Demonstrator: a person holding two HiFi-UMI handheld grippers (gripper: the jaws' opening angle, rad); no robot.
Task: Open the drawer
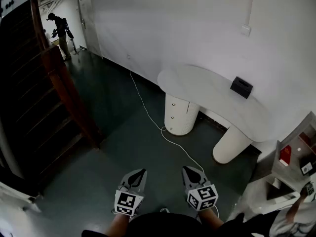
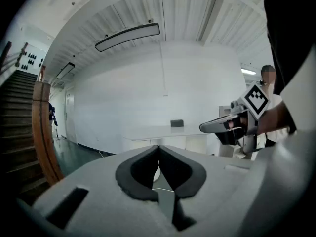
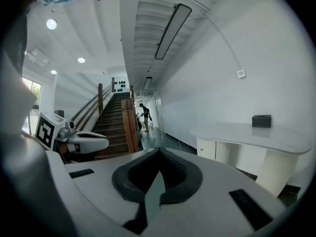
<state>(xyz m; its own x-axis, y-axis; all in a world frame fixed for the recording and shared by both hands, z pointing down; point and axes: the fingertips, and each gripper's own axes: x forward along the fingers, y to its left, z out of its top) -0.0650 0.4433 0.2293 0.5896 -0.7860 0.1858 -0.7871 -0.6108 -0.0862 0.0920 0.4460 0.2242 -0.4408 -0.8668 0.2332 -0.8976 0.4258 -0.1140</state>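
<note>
The approach is judged to be the step in hand: the drawer (image 1: 174, 116) sits shut in the round pedestal (image 1: 183, 113) under the white counter (image 1: 212, 95), well apart from both claws. The left claw (image 1: 142, 172) and the right claw (image 1: 187, 171) are held clenched on nothing, tips together. Next, one claw would need to be carried to a drawer knob and released before it can be gripped.

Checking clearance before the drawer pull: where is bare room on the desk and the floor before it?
The desk top is bare except for the black box by the wall. The floor between staircase and drawer pedestal is open, crossed only by a white cable. Crowded: the shelf unit at right.
</note>
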